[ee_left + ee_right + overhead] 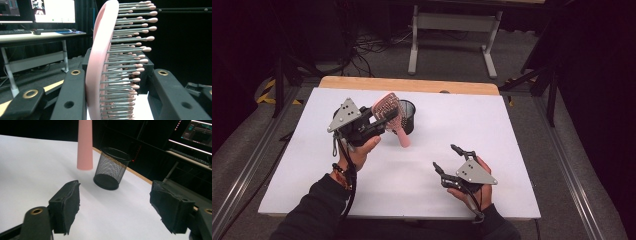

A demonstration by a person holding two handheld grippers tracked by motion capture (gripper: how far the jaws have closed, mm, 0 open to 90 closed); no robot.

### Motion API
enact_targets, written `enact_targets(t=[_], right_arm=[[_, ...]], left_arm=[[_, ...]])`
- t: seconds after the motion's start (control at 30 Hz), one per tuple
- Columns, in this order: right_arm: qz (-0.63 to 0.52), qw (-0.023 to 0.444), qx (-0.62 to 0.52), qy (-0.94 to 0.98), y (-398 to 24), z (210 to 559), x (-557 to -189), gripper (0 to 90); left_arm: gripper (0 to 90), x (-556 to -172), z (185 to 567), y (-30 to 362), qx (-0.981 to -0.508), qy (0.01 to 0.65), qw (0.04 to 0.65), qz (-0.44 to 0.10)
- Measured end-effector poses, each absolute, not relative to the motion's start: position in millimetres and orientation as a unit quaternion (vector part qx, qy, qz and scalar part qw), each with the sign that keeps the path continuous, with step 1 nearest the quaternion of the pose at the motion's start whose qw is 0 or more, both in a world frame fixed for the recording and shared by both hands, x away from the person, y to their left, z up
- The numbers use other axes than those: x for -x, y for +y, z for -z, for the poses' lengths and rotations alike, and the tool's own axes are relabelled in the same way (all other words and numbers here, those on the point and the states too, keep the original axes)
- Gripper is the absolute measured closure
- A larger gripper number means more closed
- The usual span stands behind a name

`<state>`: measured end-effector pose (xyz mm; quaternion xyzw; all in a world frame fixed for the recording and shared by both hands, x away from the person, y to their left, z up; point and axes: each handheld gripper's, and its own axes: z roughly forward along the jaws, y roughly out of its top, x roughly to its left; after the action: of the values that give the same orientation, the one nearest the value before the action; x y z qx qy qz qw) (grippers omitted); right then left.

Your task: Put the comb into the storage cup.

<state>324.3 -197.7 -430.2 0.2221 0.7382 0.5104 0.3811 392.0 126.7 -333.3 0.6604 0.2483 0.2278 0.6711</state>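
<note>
My left gripper (379, 119) is shut on the head of a pink hairbrush (392, 116), held above the white table with its handle pointing down and toward me. In the left gripper view the brush head (100, 62) stands on edge between the two jaws, bristles to the right. A black mesh cup (407, 116) stands upright just behind the brush. My right gripper (446, 157) is open at the front right, nothing between its fingers. In the right gripper view the mesh cup (111, 168) sits ahead, and the brush handle (85, 145) hangs down to its left.
The white tabletop (472, 130) has a wooden strip (412, 84) along its far edge. A grey desk frame (452, 35) and cables stand on the floor behind. Metal rails (242, 175) run along both sides of the table.
</note>
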Motion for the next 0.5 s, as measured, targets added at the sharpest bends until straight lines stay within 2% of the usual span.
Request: enact_targets(t=[0.5], right_arm=[[-0.500, 0.385, -0.263, 0.730, -238.2, 438.9, -314.2, 19.2]], left_arm=[[62.9, -398.5, 314.9, 137.0, -0.657, 0.249, 0.668, -0.245]])
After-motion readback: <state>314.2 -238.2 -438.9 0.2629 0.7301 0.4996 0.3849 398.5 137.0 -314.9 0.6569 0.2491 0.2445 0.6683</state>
